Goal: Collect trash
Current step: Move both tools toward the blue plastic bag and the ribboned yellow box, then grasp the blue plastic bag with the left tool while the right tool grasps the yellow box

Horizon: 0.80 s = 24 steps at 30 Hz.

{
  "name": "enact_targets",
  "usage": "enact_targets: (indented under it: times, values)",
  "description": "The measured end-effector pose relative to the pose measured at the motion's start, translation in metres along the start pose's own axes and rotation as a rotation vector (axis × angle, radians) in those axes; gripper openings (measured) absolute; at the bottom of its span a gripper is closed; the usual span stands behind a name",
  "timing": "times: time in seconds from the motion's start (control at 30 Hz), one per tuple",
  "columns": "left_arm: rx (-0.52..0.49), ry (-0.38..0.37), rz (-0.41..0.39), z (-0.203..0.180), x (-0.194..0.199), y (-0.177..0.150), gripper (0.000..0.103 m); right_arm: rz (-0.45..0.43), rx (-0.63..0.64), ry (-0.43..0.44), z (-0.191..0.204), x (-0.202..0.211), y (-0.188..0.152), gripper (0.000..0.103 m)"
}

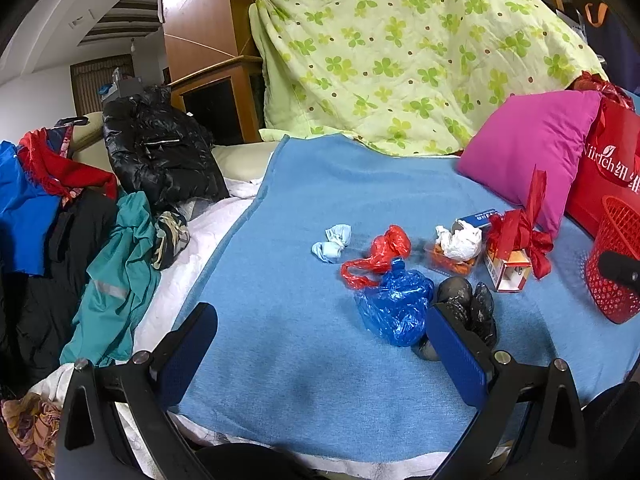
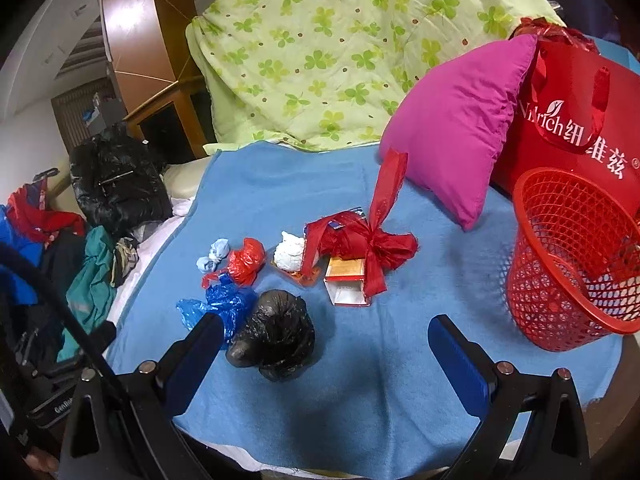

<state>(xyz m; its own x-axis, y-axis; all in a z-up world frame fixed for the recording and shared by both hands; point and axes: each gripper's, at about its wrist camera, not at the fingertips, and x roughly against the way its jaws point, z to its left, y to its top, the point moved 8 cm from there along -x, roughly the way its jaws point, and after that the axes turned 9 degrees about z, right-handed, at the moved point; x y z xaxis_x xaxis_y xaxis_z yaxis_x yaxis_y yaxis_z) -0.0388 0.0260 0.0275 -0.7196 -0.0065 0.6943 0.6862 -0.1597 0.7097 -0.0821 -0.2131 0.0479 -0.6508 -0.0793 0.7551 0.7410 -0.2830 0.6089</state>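
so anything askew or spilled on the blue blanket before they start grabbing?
The red mesh basket is tilted, mouth toward the camera, not upright. The small carton under the red ribbon lies open-ended. Otherwise only bagged and crumpled trash, nothing spilled. Both grippers open, empty.

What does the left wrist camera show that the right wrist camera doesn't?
Only the left view: the right tool's black tip poking in at the basket, and patterned cloth at bottom left. Only the right view: the basket's inside, and a black cable at left. Both share the blue, red and black bags, the ribboned box, pink pillow and blue blanket.
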Motion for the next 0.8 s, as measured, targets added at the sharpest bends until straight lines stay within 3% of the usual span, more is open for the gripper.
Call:
enact_targets:
  times: [0.57, 0.8]
  values:
    - [-0.066, -0.002, 0.051, -0.029, -0.027, -0.004, 0.103, 0.011, -0.089, 0.013, -0.043, -0.032, 0.032, 0.103]
    - [-0.065, -0.060, 0.127, -0.039, -0.061, -0.010, 0.103, 0.071, -0.143, 0.094, -0.059, -0.076, 0.054, 0.103]
